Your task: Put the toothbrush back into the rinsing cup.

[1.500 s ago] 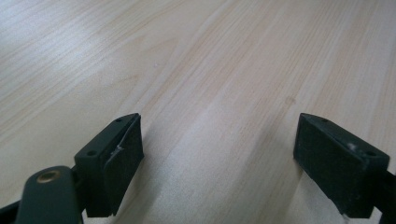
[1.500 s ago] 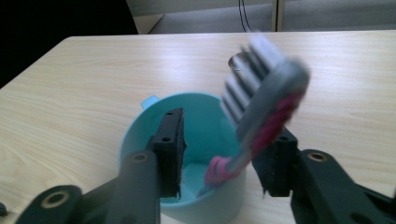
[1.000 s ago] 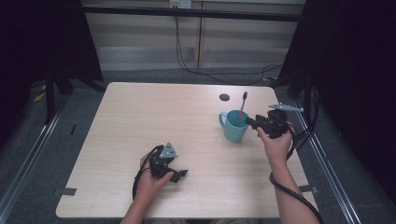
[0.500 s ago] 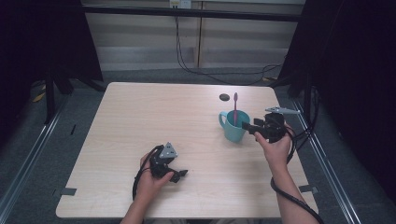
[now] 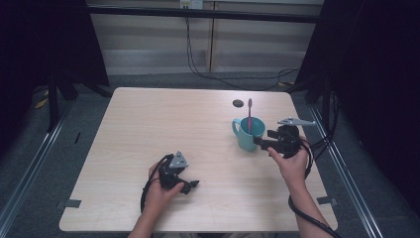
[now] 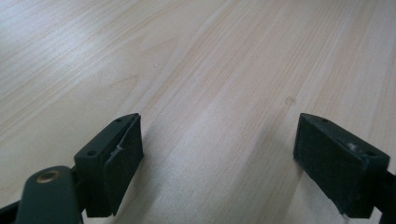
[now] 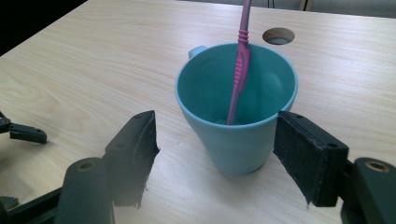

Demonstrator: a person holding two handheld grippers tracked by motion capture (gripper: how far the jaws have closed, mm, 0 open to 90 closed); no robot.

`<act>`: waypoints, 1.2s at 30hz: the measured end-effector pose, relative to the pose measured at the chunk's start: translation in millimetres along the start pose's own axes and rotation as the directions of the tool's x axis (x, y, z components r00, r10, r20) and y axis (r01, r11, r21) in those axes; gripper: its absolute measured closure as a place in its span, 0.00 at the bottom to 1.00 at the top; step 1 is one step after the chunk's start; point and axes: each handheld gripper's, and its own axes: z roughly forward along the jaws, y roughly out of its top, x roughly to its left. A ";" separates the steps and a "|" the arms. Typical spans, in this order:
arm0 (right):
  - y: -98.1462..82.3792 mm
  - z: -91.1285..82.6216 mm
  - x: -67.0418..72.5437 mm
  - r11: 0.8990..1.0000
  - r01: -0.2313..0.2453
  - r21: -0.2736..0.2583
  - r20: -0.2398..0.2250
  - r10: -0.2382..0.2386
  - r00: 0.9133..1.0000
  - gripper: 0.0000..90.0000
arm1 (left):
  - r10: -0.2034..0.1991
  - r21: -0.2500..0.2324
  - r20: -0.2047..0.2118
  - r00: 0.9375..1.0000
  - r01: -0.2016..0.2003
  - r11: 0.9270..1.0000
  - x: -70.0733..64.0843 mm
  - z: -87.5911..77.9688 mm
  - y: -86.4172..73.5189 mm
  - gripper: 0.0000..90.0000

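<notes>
Left gripper (image 5: 190, 185): I hold it idle near front edge of desk (image 5: 148, 129), fingers (image 6: 112, 163) spread wide over bare wood, nothing between. Right gripper (image 5: 261, 143): fingers have just been opening, now wide, flanking teal mug (image 7: 238, 116) without pressing it. Judged release. Pink toothbrush (image 7: 239, 65) stands inside mug, leaning on rim. Beyond mug: cable hole (image 5: 238, 103).

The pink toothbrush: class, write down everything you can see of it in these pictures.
The pink toothbrush is a slim, plastic-looking stick with a ribbed grip section partway down its handle. It stands handle-up inside the teal mug, its lower end on the mug's floor, its shaft leaning toward the far rim. Its bristle end cannot be made out. Nothing but the mug touches it; the right gripper is open, its jaws either side of the mug.
</notes>
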 end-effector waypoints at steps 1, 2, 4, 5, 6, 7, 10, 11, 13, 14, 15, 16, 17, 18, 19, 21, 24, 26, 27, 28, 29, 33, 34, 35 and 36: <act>-0.4 -0.5 0.7 1.000 0.003 0.002 -0.004 -0.003 1.000 0.33 | 0.000 0.000 0.000 1.000 0.000 1.000 0.0 0.0 0.0 0.17; -0.8 -1.2 1.7 1.000 0.008 0.002 -0.003 -0.008 1.000 0.33 | 0.000 0.000 0.000 1.000 0.000 1.000 0.0 0.0 0.0 0.17; -1.7 -2.4 3.6 1.000 0.013 0.005 -0.005 -0.013 1.000 0.31 | 0.000 0.000 0.001 1.000 0.000 1.000 0.0 0.0 0.0 0.17; -2.6 -3.1 4.8 1.000 0.013 0.003 -0.014 -0.013 1.000 0.31 | -0.001 -0.001 0.000 1.000 0.001 1.000 0.0 0.0 0.0 0.17; -3.2 -3.7 5.4 1.000 0.017 0.002 -0.017 -0.017 1.000 0.31 | -0.001 0.000 0.000 1.000 0.001 1.000 0.0 0.0 0.0 0.17; -4.4 -4.2 6.7 1.000 0.023 0.007 -0.016 -0.022 1.000 0.31 | 0.001 0.000 0.000 1.000 -0.001 1.000 0.1 0.0 0.0 0.17; -8.8 -4.4 9.5 0.999 0.030 0.013 -0.024 -0.030 0.999 0.30 | -0.002 0.000 0.000 1.000 0.002 1.000 -0.1 0.0 0.0 0.17; -10.0 -4.3 10.5 0.999 0.033 0.015 -0.024 -0.032 0.999 0.30 | -0.001 -0.001 0.000 1.000 0.001 1.000 0.0 0.0 0.0 0.17; -13.4 -3.7 13.1 0.999 0.040 0.020 -0.030 -0.039 0.999 0.29 | -0.001 0.000 0.001 1.000 0.001 1.000 0.0 0.0 0.0 0.17; -14.4 -3.3 13.9 0.999 0.049 0.022 -0.028 -0.048 0.998 0.29 | -0.001 -0.001 0.000 1.000 0.001 1.000 0.0 0.0 0.0 0.17; -16.8 -3.3 15.8 0.998 0.054 0.020 -0.035 -0.054 0.998 0.29 | -0.001 -0.001 0.000 1.000 0.001 1.000 0.0 0.0 0.0 0.17; -18.3 -3.1 16.7 0.999 0.050 0.018 -0.040 -0.050 0.998 0.29 | -0.001 -0.001 0.000 1.000 0.001 1.000 0.0 0.0 0.0 0.17; -18.3 -3.1 16.7 0.999 0.050 0.018 -0.040 -0.050 0.998 0.29 | -0.001 0.000 0.000 1.000 0.001 1.000 0.0 0.0 0.0 0.17; -21.2 -2.7 18.5 0.998 0.052 0.019 -0.044 -0.051 0.998 0.28 | -0.001 -0.001 0.000 1.000 0.001 1.000 0.0 0.0 0.0 0.17; -21.2 -2.7 18.5 0.998 0.052 0.019 -0.044 -0.051 0.998 0.28 | -0.001 -0.001 0.000 1.000 0.001 1.000 0.0 0.0 0.0 0.17; -24.4 -2.1 21.0 0.998 0.060 0.027 -0.046 -0.059 0.997 0.28 | 0.000 0.000 0.000 1.000 0.000 1.000 0.0 0.0 0.0 0.17; -29.1 -1.6 24.4 0.997 0.077 0.031 -0.046 -0.075 0.996 0.27 | -0.001 0.001 0.001 1.000 0.001 1.000 0.0 -0.1 0.0 0.17; -31.8 -0.4 26.1 0.995 0.094 0.044 -0.043 -0.092 0.995 0.27 | 0.000 0.000 0.001 1.000 0.000 1.000 0.0 0.0 0.0 0.17; -31.8 -0.4 26.1 0.995 0.094 0.044 -0.043 -0.092 0.995 0.27 | 0.000 0.001 0.000 1.000 0.000 1.000 0.0 -0.1 0.0 0.17; -34.9 0.0 28.1 0.993 0.110 0.053 -0.042 -0.108 0.993 0.26 | 0.001 0.002 0.000 1.000 -0.001 1.000 0.1 -0.2 0.0 0.17; -34.9 0.0 28.1 0.993 0.110 0.053 -0.042 -0.108 0.993 0.26 | 0.001 0.002 0.000 1.000 -0.001 1.000 0.1 -0.2 0.0 0.17; -41.8 2.0 31.2 0.990 0.125 0.061 -0.054 -0.122 0.991 0.27 | -0.001 0.000 0.000 1.000 0.001 1.000 0.0 0.0 0.0 0.17; -45.6 3.3 32.9 0.990 0.126 0.070 -0.054 -0.122 0.991 0.26 | -0.002 -0.001 0.000 1.000 0.002 1.000 -0.1 0.1 0.0 0.17; -45.6 3.3 32.9 0.990 0.126 0.070 -0.054 -0.122 0.991 0.26 | -0.002 -0.001 0.000 1.000 0.002 1.000 -0.1 0.1 0.0 0.17; -49.6 4.5 33.9 0.990 0.126 0.070 -0.061 -0.122 0.991 0.26 | 0.000 0.000 0.001 1.000 0.000 1.000 0.1 0.0 0.0 0.17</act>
